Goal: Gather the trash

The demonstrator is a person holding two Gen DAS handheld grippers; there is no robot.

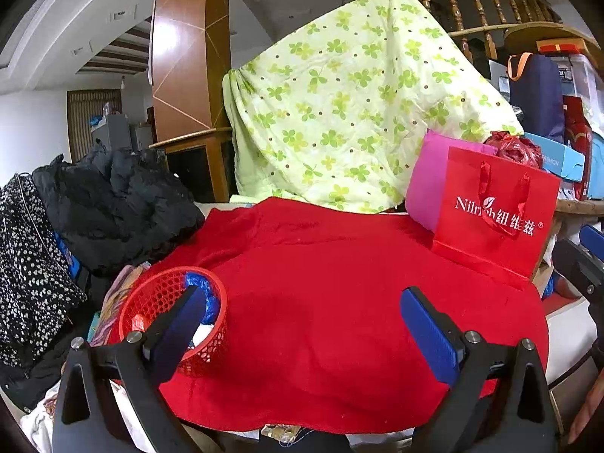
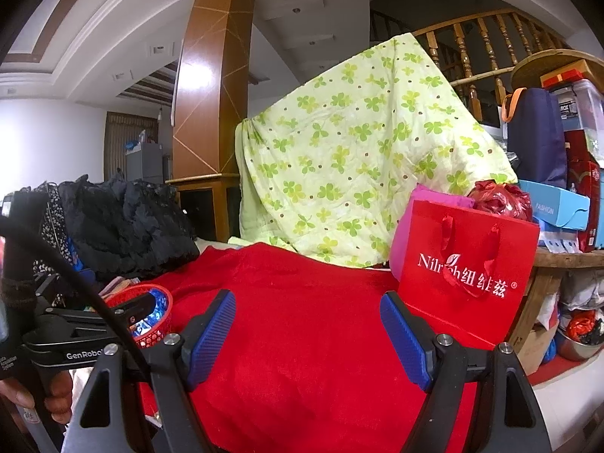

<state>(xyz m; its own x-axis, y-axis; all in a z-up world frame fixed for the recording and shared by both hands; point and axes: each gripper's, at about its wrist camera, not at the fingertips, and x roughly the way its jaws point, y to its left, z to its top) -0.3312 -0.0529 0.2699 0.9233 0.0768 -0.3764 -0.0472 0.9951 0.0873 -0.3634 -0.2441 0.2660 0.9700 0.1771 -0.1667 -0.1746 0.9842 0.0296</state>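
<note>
A small red mesh basket [image 1: 158, 296] sits at the left edge of a red cloth [image 1: 321, 302]. It holds blue crumpled plastic [image 1: 204, 290] and some white scraps. My left gripper [image 1: 302, 298] is open and empty, its left finger in front of the basket. The basket also shows in the right wrist view [image 2: 162, 321], partly hidden by the left gripper's body [image 2: 68, 336]. My right gripper [image 2: 307, 309] is open and empty above the red cloth [image 2: 302, 339].
A red paper gift bag [image 1: 494, 222] stands at the right, a pink item [image 1: 430, 185] behind it. A green clover quilt [image 1: 351, 105] hangs at the back. Black clothes [image 1: 113, 200] pile at the left. Boxes and bags [image 2: 555, 173] crowd the right.
</note>
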